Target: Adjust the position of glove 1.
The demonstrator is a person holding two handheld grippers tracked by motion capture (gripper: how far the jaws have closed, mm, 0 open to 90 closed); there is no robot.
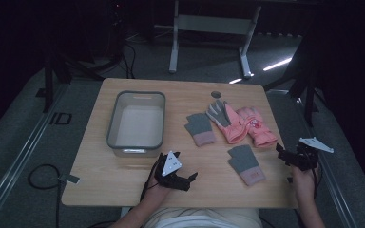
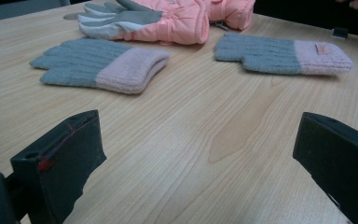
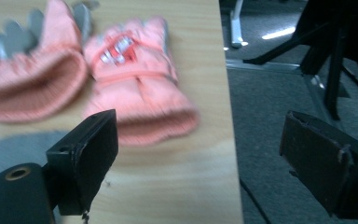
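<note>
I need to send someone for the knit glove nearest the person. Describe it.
On the wooden table, look right of the grey bin, below the two pink ski gloves. The grey knit glove there lies nearest the front edge; unlike its twin, its pink cuff shows a small label.

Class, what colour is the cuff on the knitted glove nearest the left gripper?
Pale pink, on a grey knitted glove; the left gripper view shows it best.

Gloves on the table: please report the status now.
Both tongs open, left and right, holding nothing. Grey knit gloves and pink gloves lie flat, untouched. Bin empty. Nothing in the way.
</note>
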